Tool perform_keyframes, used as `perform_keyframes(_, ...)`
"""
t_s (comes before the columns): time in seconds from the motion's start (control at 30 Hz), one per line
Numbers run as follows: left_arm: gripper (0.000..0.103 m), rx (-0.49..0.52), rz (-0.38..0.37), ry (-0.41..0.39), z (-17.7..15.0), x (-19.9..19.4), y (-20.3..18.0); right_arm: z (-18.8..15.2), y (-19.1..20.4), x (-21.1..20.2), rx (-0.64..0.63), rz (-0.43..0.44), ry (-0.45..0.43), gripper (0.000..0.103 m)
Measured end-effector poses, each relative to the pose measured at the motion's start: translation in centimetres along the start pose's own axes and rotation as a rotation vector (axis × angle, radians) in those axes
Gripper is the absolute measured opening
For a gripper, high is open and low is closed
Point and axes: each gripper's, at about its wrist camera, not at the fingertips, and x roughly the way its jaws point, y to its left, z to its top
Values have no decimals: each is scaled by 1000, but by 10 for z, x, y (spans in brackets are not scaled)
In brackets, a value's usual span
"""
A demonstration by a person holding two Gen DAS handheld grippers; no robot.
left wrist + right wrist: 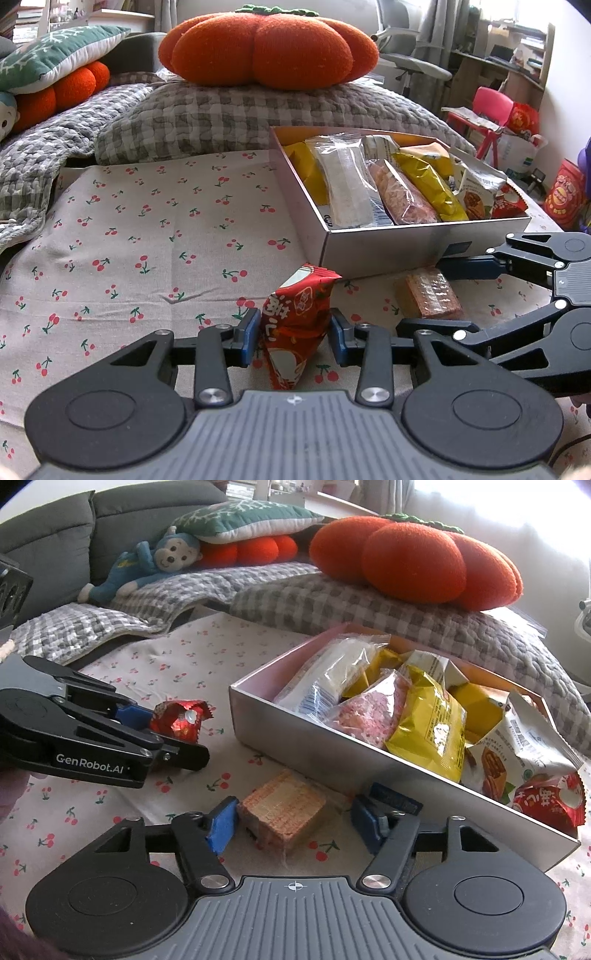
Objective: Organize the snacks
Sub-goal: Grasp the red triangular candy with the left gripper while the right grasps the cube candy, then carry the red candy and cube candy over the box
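A red snack packet (299, 317) stands upright on the cherry-print cloth (147, 229), and my left gripper (294, 334) is shut on its sides. The right wrist view shows the same packet (181, 720) in the left gripper (173, 734) at the left. An orange wafer block in clear wrap (284, 812) lies in front of the box. My right gripper (293, 823) is open around it: the left pad (221, 823) touches it and the right pad stands off. A silver box (406, 243) holds several snack packs.
The box's front wall (314, 746) is close behind the wafer. A checked quilt (221, 118) with an orange pumpkin cushion (269, 48) lies behind. A plush monkey (147, 565) lies at the back left. A chair (406, 55) and red stool (487, 107) stand beyond the bed.
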Motion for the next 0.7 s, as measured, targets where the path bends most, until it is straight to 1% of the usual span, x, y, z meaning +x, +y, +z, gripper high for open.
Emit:
perform_keyframes(0.1, 35, 2, -1, 2, 1, -1, -1, 0, 0, -2, -13, -2, 1, 57)
perform_keyframes(0.13, 35, 4, -1, 3, 1, -2, -1, 0, 0, -3, -14, -1, 0, 50)
perform_keyframes(0.2, 35, 7, 2, 3, 1, -4, -2, 1, -2, -4, -6, 5, 5, 40)
perform_keyframes(0.47, 35, 10, 5, -5, 4, -12, -5, 3, 0, -9, -1, 20, 14, 38)
perform_keyframes(0.7, 35, 14, 17, -4, 6, -19, -10, 6, 2, -20, -2, 30, -9, 38)
